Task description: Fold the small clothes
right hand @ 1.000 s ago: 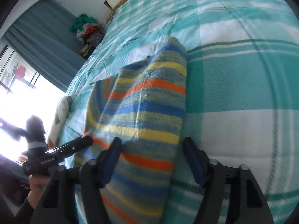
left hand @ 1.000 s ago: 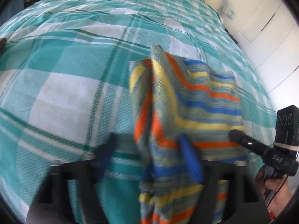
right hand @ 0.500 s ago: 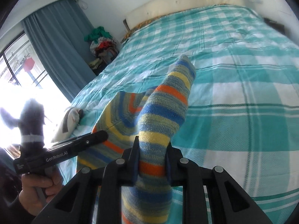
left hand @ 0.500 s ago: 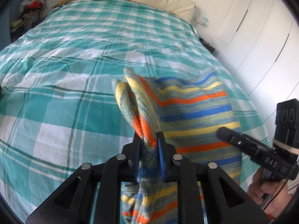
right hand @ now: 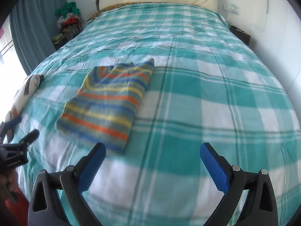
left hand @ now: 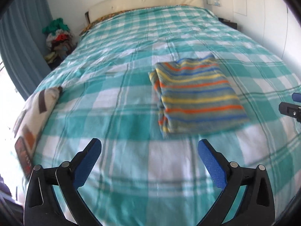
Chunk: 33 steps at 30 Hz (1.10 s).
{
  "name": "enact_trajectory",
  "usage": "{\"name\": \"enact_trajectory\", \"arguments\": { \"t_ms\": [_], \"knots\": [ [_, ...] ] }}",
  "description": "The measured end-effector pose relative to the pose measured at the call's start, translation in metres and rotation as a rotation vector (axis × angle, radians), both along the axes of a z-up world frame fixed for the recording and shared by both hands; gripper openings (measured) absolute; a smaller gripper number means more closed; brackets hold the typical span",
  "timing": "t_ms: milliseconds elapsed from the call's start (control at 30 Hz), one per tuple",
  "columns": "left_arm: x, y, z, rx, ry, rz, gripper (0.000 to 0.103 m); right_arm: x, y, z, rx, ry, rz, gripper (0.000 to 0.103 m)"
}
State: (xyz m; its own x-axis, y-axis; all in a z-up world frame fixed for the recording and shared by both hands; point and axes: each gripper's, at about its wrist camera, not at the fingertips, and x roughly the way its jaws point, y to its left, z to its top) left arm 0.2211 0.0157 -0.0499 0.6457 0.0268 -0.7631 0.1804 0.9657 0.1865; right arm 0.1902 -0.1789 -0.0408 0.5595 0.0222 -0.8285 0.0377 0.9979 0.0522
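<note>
Left tongs (left hand: 149, 151) gape empty; folded striped garment (left hand: 197, 96) on bedspread (left hand: 122, 98).

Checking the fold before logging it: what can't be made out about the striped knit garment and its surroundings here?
- Striped knit garment: under layers hidden by its top layer; near edge motion-blurred, both wrist views.
- Patterned cushion: blurred, washed out by window glare, left wrist view.
- Clothes pile: too small to identify.

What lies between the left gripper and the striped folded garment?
Nothing but bare checked bedspread between the open left gripper and the striped garment, as the left wrist view shows.
</note>
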Motion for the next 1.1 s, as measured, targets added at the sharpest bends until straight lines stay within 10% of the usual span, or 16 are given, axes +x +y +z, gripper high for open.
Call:
{"name": "enact_trajectory", "arguments": {
  "t_ms": [333,1100],
  "knots": [
    [-0.075,-0.007,0.042,-0.066,0.128,0.1,0.102,-0.108,0.029,0.052,0.007,-0.042,-0.012,0.1],
    [-0.214,0.008,0.124,-0.11,0.085,0.103,0.102,-0.229,0.048,0.151,-0.064,-0.019,0.167,0.1]
  ]
}}
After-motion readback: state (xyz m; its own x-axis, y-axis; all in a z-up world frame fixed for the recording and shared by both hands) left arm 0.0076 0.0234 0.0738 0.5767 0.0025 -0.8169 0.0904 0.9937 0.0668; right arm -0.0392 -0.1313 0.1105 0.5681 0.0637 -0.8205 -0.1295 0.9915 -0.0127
